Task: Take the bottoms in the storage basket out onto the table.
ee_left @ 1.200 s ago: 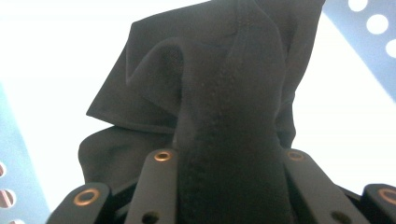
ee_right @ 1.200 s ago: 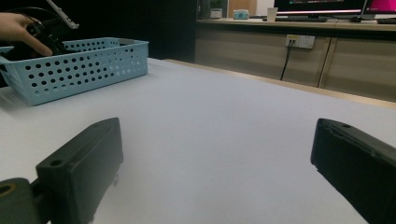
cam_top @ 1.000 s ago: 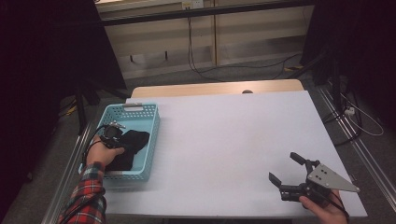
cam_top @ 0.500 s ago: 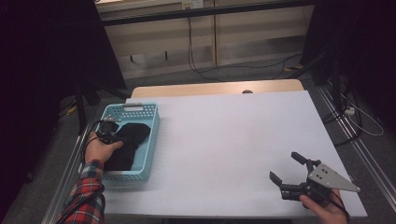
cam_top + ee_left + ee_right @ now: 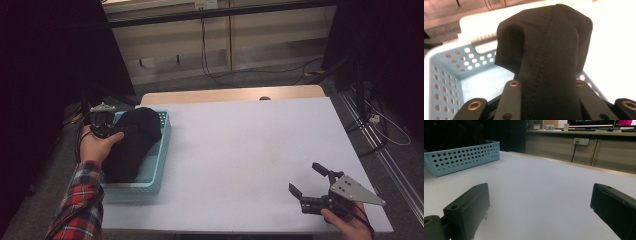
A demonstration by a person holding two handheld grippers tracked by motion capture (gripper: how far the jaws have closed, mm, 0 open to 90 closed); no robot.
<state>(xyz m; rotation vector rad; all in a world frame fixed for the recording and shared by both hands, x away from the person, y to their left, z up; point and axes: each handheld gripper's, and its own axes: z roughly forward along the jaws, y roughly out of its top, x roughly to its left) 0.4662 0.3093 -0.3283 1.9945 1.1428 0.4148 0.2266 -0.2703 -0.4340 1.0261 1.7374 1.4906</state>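
A black garment (image 5: 131,142) bulges up out of the light blue perforated basket (image 5: 161,150) at the table's left edge. My left gripper (image 5: 116,131) is shut on a fold of that black garment (image 5: 549,60), which hangs draped over and between the jaws above the basket (image 5: 446,75). The garment's lower part still lies in the basket. At the table's front right my right gripper (image 5: 309,179) rests low over the white tabletop, open, with nothing between its fingers (image 5: 466,207). Its grey three-cornered plate (image 5: 356,191) faces up.
The white tabletop (image 5: 250,150) stretches between basket and right gripper. A wooden strip (image 5: 230,95) borders the table's far edge. Cables (image 5: 220,75) lie on the floor behind, and dark curtains stand on both sides. The basket (image 5: 461,157) shows at far left in the right gripper view.
My left hand has risen and moved toward the basket's far end, pulling the black garment up with it. The right gripper has stayed still.
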